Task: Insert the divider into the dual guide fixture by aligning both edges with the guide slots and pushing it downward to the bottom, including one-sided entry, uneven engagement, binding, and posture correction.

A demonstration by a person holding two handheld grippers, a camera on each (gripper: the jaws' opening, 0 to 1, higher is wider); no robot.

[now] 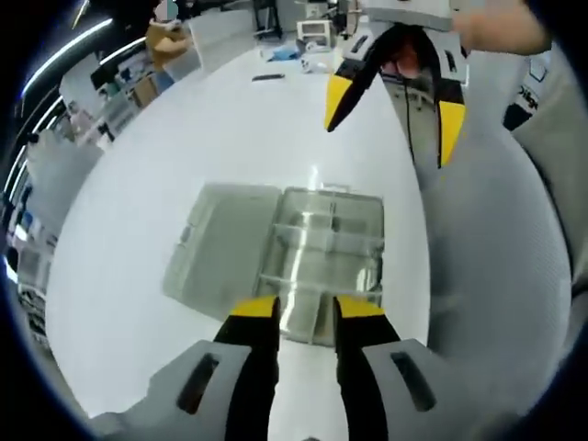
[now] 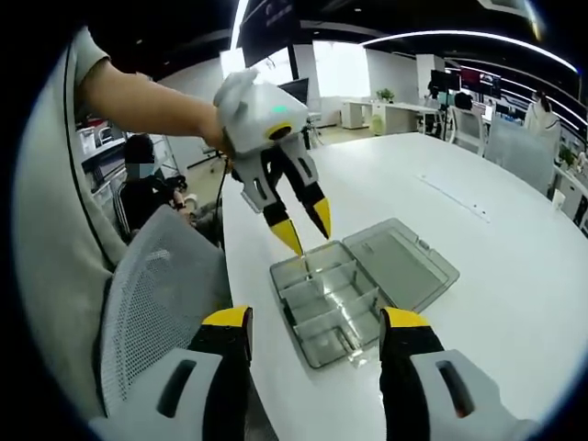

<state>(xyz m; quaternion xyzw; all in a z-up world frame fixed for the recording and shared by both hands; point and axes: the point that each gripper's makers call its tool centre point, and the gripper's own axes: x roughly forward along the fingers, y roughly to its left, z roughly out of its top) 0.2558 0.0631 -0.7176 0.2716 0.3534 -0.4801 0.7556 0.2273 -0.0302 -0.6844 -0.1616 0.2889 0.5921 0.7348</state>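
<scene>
Lying open on the white table point(image 1: 184, 165), the clear plastic compartment box point(image 2: 340, 299) serves as my guide fixture; its hinged lid point(image 2: 404, 262) is folded flat beside the tray. Thin clear dividers point(image 2: 326, 289) stand inside, splitting the tray into several compartments, and as far as I can tell every compartment holds nothing. Which divider is the loose one, or whether any is only half seated, I cannot tell through the transparent plastic.

I judge a divider to be light, thin and fairly stiff, yet slick and liable to flex or bind if pressed on one side. The best hold would be its top edge near the middle, with pressure kept even so both ends ride down their slots together.

My left gripper point(image 2: 303, 225) hovers above the tray's near corner, jaws parted and holding nothing; in the left gripper view its tips point(image 1: 303, 312) frame the box from above. My right gripper point(image 2: 317, 331) hangs farther back, jaws spread wide and likewise unladen.

Beyond the box, a mesh-backed chair point(image 2: 156, 294) stands at the table edge, and office desks fill the background.
</scene>
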